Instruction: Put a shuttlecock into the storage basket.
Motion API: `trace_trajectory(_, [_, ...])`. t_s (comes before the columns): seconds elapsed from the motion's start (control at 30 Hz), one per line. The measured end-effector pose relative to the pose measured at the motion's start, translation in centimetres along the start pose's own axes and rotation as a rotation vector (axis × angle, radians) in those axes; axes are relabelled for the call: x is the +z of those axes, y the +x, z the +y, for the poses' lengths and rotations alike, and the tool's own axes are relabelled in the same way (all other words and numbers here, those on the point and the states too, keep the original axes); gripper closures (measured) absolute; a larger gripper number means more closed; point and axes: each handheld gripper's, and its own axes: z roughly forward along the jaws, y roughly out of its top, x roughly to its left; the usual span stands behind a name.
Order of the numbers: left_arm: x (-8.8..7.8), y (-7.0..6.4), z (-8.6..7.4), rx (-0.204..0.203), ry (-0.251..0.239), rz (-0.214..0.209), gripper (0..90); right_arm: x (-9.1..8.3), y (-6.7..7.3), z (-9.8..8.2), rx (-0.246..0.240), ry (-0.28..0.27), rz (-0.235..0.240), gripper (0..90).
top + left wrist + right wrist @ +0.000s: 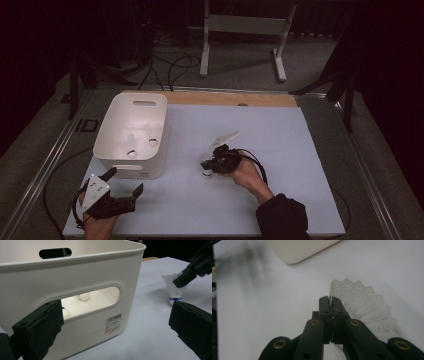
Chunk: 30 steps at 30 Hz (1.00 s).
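**Three cameras, one table**

The high view looks forward and down over the whole table (pixel 280 200). The left gripper view sits low, close against the white bin (pixel 75 277). The right gripper view looks steeply down, very near the shuttlecock (pixel 367 307), shared with both other views.

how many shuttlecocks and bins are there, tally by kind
white feathered shuttlecocks: 3 (two inside the bin, one pinched in the right tool)
white plastic bins: 1
total: 4
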Motion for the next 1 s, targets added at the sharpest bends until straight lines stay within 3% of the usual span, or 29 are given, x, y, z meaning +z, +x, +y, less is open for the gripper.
trace_trajectory(0.57, [0.0,0.0,0.0,0.0,-0.002,0.001,0.2,-1.0,-0.7,0.8,0.017,-0.085,-0.112,89.3])
trace_trajectory(1.0, [0.0,0.0,0.0,0.0,-0.004,0.002,0.2,-1.8,-1.2,1.3,0.038,-0.137,-0.163,89.3])
